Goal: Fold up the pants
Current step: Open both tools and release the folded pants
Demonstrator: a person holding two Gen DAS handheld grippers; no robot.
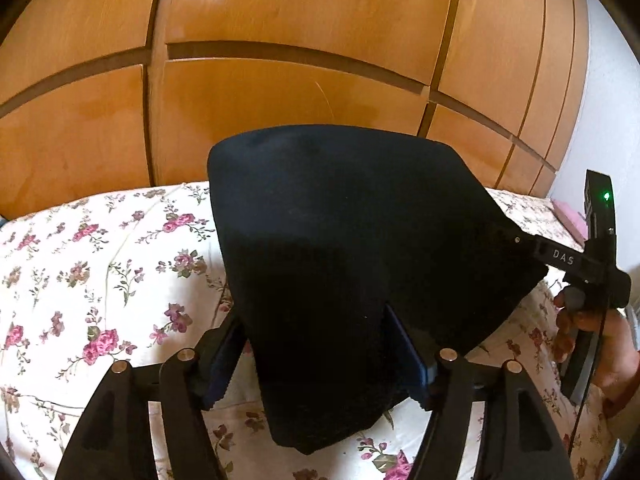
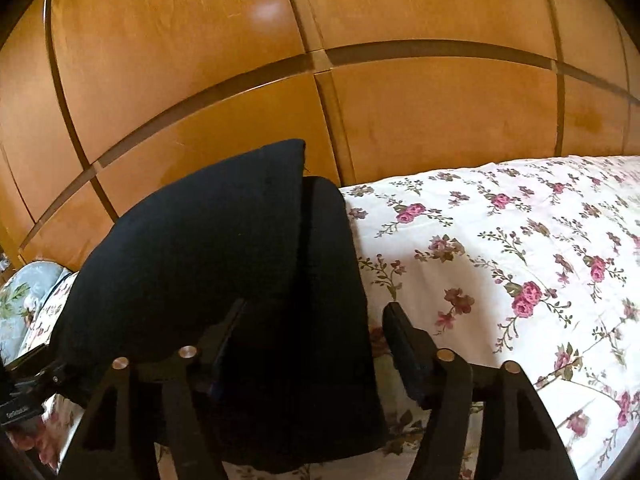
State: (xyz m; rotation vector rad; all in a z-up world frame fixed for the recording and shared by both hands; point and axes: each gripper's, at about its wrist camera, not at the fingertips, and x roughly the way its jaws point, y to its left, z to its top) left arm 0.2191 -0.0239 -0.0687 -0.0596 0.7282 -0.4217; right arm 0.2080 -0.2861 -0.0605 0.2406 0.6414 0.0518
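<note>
The black pants lie in a folded stack on the flowered bed, in front of the wooden wardrobe. The left gripper has its fingers spread, the near edge of the cloth between them but apparently unpinched. The right gripper likewise stands open astride the right edge, probably having laid the fold down to release it.
</note>
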